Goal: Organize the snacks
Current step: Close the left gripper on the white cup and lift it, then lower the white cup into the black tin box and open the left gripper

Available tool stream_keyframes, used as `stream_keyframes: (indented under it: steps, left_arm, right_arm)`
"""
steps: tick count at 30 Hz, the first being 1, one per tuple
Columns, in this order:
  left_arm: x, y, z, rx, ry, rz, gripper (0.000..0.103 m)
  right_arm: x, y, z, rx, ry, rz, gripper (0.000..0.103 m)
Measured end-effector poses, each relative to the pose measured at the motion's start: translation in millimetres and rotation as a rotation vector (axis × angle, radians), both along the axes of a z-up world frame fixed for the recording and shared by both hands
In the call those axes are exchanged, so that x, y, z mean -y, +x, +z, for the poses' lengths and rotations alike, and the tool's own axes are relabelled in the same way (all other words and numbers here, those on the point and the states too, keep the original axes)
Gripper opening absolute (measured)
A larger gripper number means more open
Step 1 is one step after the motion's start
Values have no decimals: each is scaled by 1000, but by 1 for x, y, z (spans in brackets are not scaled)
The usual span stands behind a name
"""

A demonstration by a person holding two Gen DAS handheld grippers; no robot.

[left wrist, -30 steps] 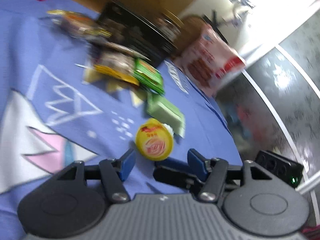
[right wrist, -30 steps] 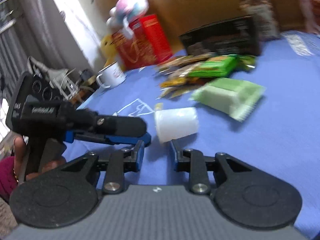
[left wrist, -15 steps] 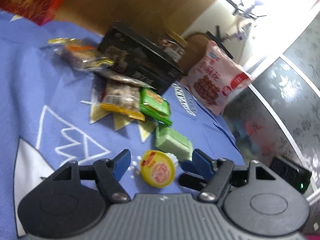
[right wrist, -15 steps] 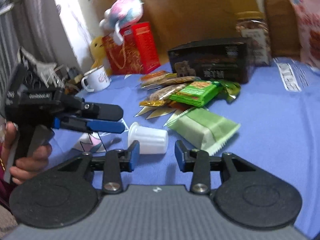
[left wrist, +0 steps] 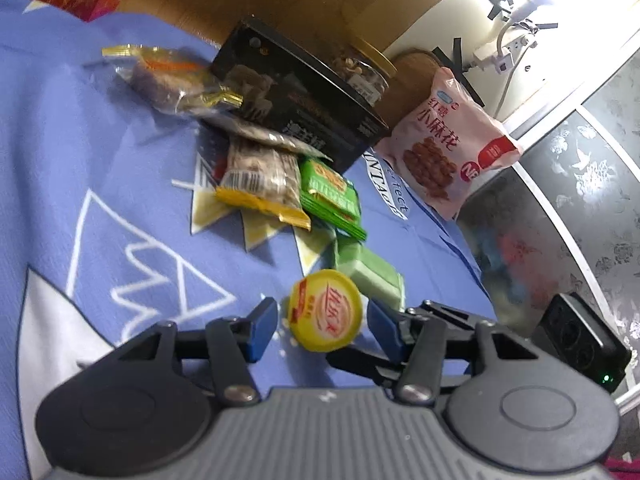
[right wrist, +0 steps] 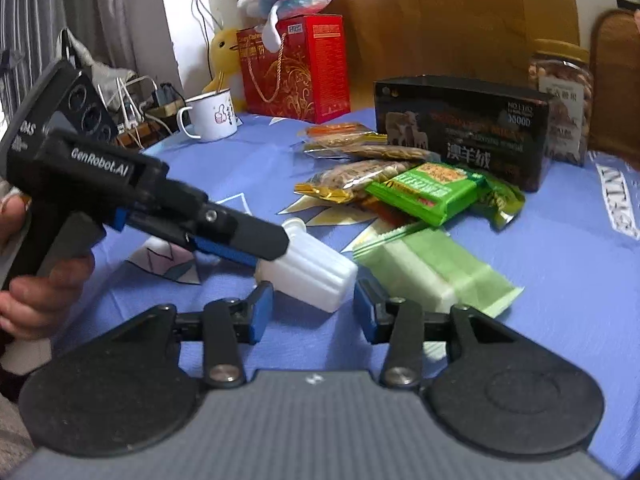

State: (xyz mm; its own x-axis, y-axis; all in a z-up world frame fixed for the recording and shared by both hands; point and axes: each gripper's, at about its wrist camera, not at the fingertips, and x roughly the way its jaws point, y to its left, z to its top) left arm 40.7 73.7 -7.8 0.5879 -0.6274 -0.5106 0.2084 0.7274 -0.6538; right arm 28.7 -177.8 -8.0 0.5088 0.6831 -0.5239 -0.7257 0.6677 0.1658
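While both grippers' jaws stand apart, the light, rigid jelly cup (left wrist: 326, 310), lower centre, suits a hold on its ribbed sides

White yellow-lidded jelly cup (left wrist: 326, 310) lies sideways beside green wafer packet (right wrist: 436, 270).

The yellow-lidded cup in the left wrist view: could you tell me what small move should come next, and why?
Probably finish closing the left gripper on the yellow-lidded cup. Its jaws have just been closing, the cup lies on its side between them on the blue cloth, and thin gaps show beside both pads.
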Motion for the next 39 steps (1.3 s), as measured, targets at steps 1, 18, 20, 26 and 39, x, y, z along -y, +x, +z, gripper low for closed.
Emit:
stream_keyframes:
  steps: [1, 18, 20, 26, 39]
  left_arm:
    - [0, 2, 0, -4, -2, -3, 45]
    - [5, 17, 22, 39, -31, -64, 38]
    - [5, 23, 31, 67, -21, -69, 38]
    - [13, 42, 58, 140, 14, -77, 38]
    - [46, 149, 104, 249, 127, -69, 40]
  right_arm:
    - [0, 2, 0, 8, -10, 4, 48]
    - [-4, 5, 18, 122, 46, -3, 44]
    - [-4, 10, 23, 140, 58, -17, 44]
    - [-1, 26, 39, 193, 101, -62, 44]
    - [18, 125, 61, 260, 168, -155, 44]
